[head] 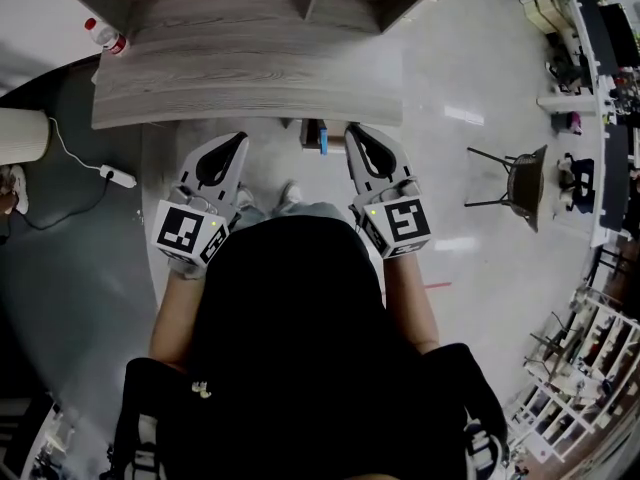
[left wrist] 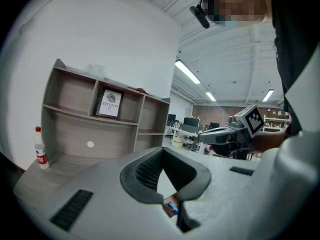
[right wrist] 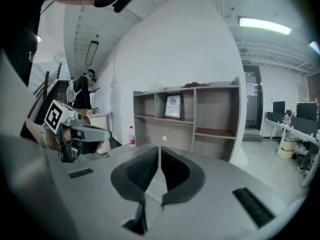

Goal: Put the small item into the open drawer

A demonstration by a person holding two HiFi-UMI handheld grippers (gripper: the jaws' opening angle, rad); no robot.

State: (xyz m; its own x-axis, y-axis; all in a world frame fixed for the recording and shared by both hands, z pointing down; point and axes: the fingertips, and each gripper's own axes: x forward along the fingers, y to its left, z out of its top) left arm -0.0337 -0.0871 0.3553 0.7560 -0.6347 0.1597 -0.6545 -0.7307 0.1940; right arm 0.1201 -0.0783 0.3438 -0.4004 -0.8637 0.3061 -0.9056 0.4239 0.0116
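Room: an open office with a pale, shiny floor (head: 450,168). I stand at a wood-grain tabletop (head: 250,78) with a shelf unit (left wrist: 100,119) along its back.
Left tongs (left wrist: 161,151): one, pinched tip to tip with nothing between them. I hold them up in front of my chest, pointing roughly level over the tabletop.
Right tongs (right wrist: 159,149): one, pressed together the same way and empty, held level with the left pair and a little apart from it.
Why held so: I judge that both pairs are up and clear because neither has anything to carry and neither is reaching for the drawer.
Open drawer (head: 310,133): one, pulled out from under the tabletop's front edge. From my head it shows between the two pairs of tips, below them.
Small item (head: 324,138): one, blue, lying inside the drawer. It also shows through the gap beneath my left tongs, so the placing looks done to me.
Bottle (head: 105,36): one, red-capped, upright at the tabletop's far left corner, well apart from the drawer.
Framed print (left wrist: 110,104): one, propped in a middle shelf compartment.
Farther off: one power strip (head: 118,176) on the floor at left, one chair (head: 520,183) at right, and one other person (right wrist: 85,91) standing in the distance.
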